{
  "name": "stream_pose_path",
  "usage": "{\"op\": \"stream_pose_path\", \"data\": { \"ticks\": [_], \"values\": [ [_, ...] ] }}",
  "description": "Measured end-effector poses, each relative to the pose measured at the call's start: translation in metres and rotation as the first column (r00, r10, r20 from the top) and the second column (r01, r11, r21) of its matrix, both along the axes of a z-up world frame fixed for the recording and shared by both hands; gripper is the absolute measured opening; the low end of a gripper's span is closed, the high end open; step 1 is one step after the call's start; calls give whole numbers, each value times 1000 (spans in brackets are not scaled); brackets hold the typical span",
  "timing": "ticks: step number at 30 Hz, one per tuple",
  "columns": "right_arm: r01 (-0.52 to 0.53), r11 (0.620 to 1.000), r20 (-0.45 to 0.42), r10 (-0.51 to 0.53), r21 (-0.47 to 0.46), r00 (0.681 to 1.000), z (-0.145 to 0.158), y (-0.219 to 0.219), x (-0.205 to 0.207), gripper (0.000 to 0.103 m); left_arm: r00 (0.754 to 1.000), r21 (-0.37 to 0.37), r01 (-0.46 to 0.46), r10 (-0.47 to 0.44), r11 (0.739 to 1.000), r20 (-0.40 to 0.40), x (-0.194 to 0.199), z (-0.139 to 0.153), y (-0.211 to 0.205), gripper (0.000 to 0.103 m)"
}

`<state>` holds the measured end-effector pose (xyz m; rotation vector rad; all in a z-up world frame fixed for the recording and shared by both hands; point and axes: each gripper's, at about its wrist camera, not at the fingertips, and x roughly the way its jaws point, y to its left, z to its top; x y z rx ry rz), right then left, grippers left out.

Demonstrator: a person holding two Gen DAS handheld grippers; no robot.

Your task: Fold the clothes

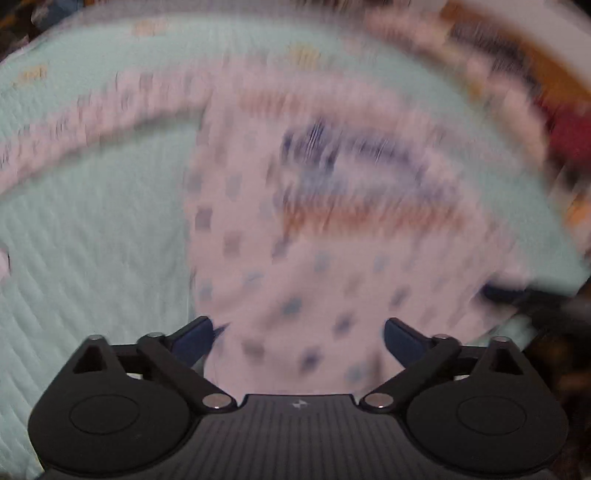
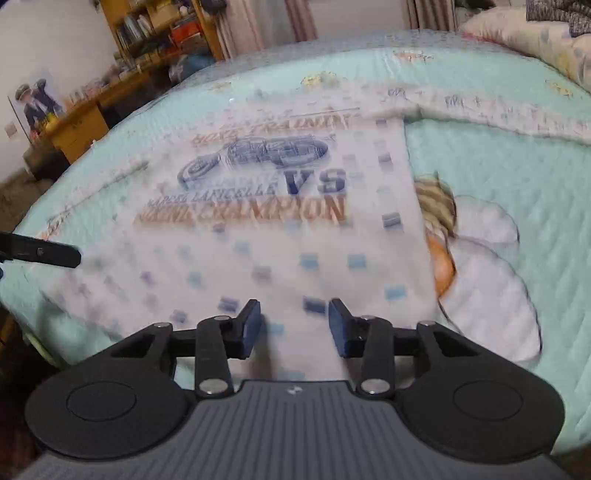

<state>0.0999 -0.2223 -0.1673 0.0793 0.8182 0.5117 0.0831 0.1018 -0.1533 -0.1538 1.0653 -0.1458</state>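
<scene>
Beyond shirt point(image 2: 280, 206) on quilt point(image 2: 480, 155): cluttered bookshelf point(image 2: 155, 29), pillows point(image 2: 535, 37)

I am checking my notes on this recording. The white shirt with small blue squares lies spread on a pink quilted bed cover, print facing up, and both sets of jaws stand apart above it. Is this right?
One detail is wrong: the bed cover is pale mint green, not pink, as the right wrist view shows. The rest holds: the shirt lies spread on it, print up, and both sets of jaws stand apart.
</scene>
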Motion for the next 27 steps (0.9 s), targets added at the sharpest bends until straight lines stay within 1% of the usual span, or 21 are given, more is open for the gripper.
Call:
{"op": "stream_pose_path", "data": {
  "ticks": [3,4,6,7,8,9,10,12,13,14,15,18,19,21,22,23,24,25,27],
  "values": [
    [6,1000,-8,-6,-8,1000,9,-7,-7,39,999,80,-3,1,997,33,-8,1,-6,95],
    [14,1000,-5,-14,-5,1000,14,-10,-8,40,999,68,-12,9,998,39,-9,6,-6,95],
    [14,1000,26,-14,14,1000,23,-14,-10,41,996,21,13,-14,1000,93,-15,17,-7,95],
    [9,1000,35,-10,11,999,25,-16,-10,41,995,31,32,-35,999,97,-17,17,-9,99],
    [3,1000,19,-2,-27,1000,20,-16,-6,41,993,42,51,-55,998,101,-18,17,-12,102],
    [-3,997,-19,1,-78,1000,10,-18,-1,41,995,52,51,-55,997,85,-18,11,-9,101],
    [-9,996,-46,5,-87,999,3,-24,2,41,996,63,50,-54,997,68,-18,6,-7,98],
    [-14,999,-75,11,-42,997,9,-36,4,40,998,83,48,-51,995,35,-17,-6,-2,99],
    [-11,999,-83,9,-33,997,14,-39,6,41,998,81,56,-58,995,27,-18,-4,-1,99],
    [-11,1000,-83,9,-21,996,20,-41,9,41,998,78,64,-66,995,20,-19,-1,0,99],
    [-23,1000,-63,22,-5,998,26,-40,13,41,998,63,65,-66,996,22,-17,2,1,99],
    [-96,995,6,95,27,995,37,-29,35,41,997,27,57,-58,998,43,-8,12,2,98],
    [-124,992,-7,124,36,992,32,-25,46,41,997,17,53,-54,998,53,-5,15,3,99],
    [-168,985,-37,169,43,985,22,-19,65,41,997,17,64,-64,998,31,4,11,3,101],
    [-158,987,-63,158,16,985,13,-22,70,39,999,31,43,-43,999,-13,8,3,4,100],
    [-149,989,-81,149,5,986,7,-27,74,30,999,29,40,-39,999,-20,8,-1,6,99],
    [-135,990,-89,137,25,987,8,-36,75,28,999,27,37,-36,999,-26,8,-4,8,100],
    [-108,994,-109,111,31,988,10,-43,77,28,999,34,38,-37,999,-27,7,-3,8,101],
    [-79,997,-102,79,5,992,22,-44,78,29,999,58,30,-28,998,-29,7,1,7,99]
  ]
}}
